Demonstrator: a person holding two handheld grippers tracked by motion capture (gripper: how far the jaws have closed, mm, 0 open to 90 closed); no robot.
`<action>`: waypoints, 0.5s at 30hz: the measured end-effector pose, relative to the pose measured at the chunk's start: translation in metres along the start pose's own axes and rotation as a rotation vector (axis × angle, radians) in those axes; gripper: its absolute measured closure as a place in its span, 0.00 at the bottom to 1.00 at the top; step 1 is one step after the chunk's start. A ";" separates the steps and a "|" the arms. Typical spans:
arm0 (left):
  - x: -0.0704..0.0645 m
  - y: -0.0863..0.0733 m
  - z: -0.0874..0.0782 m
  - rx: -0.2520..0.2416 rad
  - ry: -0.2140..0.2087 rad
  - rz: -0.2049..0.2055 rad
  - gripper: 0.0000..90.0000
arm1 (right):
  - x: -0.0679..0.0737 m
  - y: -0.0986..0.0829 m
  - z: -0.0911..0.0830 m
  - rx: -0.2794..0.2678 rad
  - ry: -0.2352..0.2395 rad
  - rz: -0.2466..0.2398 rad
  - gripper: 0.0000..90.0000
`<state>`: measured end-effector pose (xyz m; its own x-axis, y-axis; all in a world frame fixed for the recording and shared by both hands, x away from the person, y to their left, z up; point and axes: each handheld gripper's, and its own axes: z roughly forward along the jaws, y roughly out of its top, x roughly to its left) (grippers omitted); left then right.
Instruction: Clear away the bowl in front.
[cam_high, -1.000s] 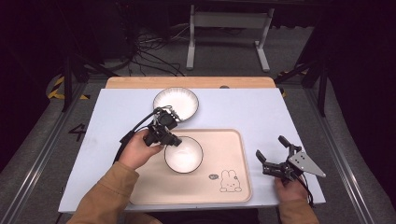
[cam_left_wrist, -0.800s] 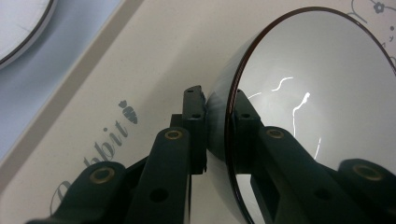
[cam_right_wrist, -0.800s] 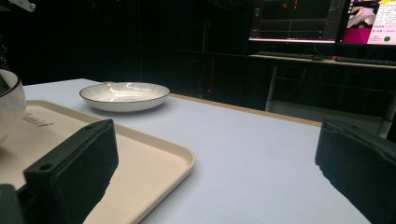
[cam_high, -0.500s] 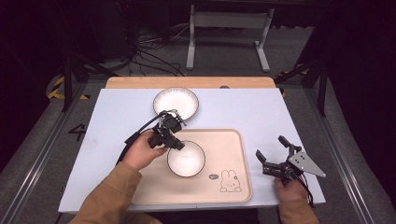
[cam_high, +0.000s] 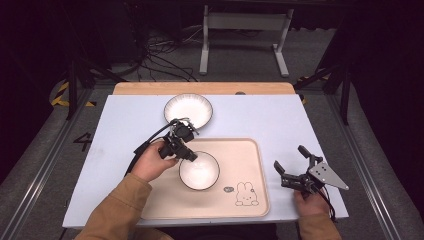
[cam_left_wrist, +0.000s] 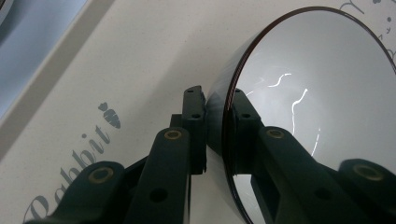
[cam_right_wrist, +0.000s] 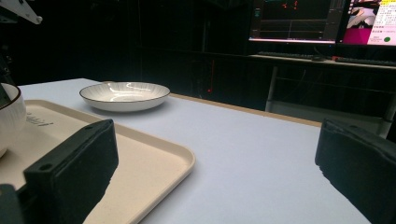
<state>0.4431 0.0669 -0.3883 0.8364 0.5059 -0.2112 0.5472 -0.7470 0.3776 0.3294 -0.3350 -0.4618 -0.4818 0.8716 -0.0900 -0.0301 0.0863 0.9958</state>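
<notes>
**Bowl carried onto the tray, rim pinched by the left gripper**

Moving nearer the person over the last second, the small round white ceramic bowl with a thin dark rim (cam_high: 199, 170) had travelled with the left gripper (cam_high: 187, 154) toward the middle of the cream rectangular plastic tray with a rabbit drawing (cam_high: 252, 172). The left gripper's black fingers (cam_left_wrist: 196, 121) were closed on the bowl's rim, one outside the wall, one inside. The right gripper (cam_high: 294, 167) rested at the bench's right edge, its fingers spread wide and empty.

The grip looked narrow, so the glossy rim could slip or the bowl could tip if released before sitting flat on the tray; whether it touched was unclear.

The bowl appeared empty, smooth and shiny, with light streaks inside. A wide white ribbed plate (cam_high: 188, 110) lay beyond the tray on the pale blue bench (cam_high: 275, 117).
</notes>
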 end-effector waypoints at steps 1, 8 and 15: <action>0.001 0.000 -0.001 0.000 0.002 0.007 0.89 | 0.000 0.000 0.000 0.000 0.000 0.000 0.00; 0.005 -0.002 -0.003 -0.016 0.018 -0.009 0.87 | 0.000 0.000 0.000 -0.001 0.000 0.000 0.00; 0.006 -0.005 -0.012 -0.076 0.018 -0.015 0.75 | 0.000 0.000 0.000 0.000 0.000 0.000 0.00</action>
<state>0.4446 0.0793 -0.3804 0.8269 0.5251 -0.2014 0.5551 -0.7046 0.4420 0.3294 -0.3350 -0.4618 -0.4816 0.8717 -0.0902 -0.0305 0.0862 0.9958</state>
